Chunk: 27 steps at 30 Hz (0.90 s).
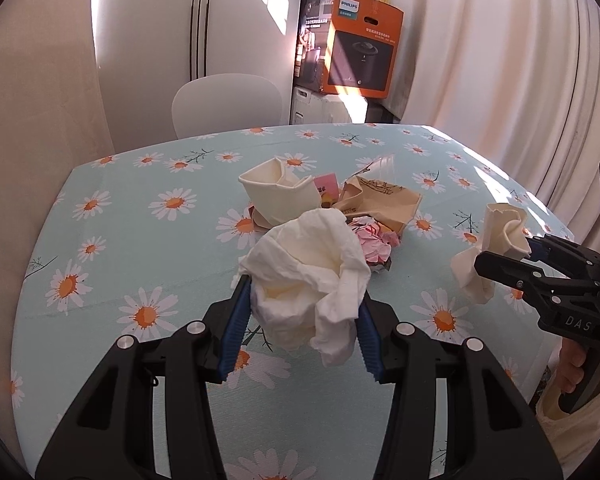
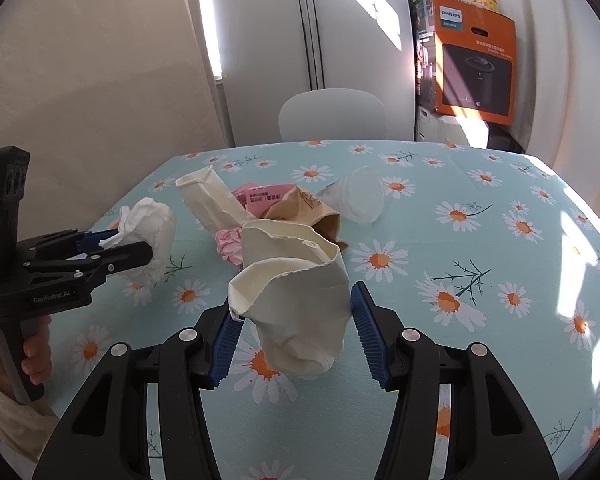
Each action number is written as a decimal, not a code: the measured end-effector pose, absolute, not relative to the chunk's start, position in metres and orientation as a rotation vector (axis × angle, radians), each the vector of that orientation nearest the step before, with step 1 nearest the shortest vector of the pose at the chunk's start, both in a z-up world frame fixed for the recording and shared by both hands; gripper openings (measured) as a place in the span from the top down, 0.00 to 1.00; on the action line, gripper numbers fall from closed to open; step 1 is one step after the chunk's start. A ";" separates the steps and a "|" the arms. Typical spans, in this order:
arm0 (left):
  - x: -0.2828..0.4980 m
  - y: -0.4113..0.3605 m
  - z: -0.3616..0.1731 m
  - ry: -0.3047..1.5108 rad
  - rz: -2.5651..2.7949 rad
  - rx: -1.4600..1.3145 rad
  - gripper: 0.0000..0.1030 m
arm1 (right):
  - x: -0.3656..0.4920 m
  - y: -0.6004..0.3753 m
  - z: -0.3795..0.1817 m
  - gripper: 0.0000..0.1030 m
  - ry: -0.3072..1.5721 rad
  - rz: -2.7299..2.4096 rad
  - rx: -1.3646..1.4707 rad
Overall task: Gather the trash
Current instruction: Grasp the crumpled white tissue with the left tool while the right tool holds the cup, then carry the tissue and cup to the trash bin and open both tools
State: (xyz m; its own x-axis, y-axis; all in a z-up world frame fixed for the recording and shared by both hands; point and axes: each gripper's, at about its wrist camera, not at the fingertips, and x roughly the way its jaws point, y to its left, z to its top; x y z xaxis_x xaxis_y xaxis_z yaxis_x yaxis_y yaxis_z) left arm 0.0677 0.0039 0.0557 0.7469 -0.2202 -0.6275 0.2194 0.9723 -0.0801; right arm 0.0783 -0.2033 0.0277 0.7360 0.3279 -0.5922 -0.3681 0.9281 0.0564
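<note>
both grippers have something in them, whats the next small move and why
Probably carry both pieces away to wherever trash goes; no bin shows here. The left gripper grips a crumpled white tissue, the right gripper a crushed paper cup, and both look lifted off the table.

At lower center I see my left tool (image 1: 302, 312) clamped on a crumpled white tissue (image 1: 312, 276), lifted above the daisy-print table (image 1: 132, 240). At the right edge my right tool (image 1: 504, 258) pinches a crushed cream paper cup (image 1: 496, 240). Mid-frame lies a pile: another cream cup (image 1: 276, 194), a brown paper bag (image 1: 380, 200), pink wrappers (image 1: 374, 240). An orange box (image 1: 360, 52) sits at upper center.
</note>
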 end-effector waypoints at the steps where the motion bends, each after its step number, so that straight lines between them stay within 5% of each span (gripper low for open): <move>1: 0.067 0.001 0.057 0.684 -0.242 0.008 0.52 | 0.077 -0.205 0.028 0.50 0.635 0.377 -0.066; 27: 0.052 -0.113 0.054 0.692 -0.519 0.105 0.52 | 0.020 -0.313 0.035 0.50 0.606 0.135 0.017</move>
State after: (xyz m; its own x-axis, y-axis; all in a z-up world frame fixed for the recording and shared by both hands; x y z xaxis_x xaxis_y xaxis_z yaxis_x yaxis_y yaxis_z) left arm 0.0520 -0.1130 0.0544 0.6494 -0.4216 -0.6329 0.4895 0.8687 -0.0764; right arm 0.0196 -0.3134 0.0346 0.8133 0.1314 -0.5668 -0.1215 0.9910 0.0554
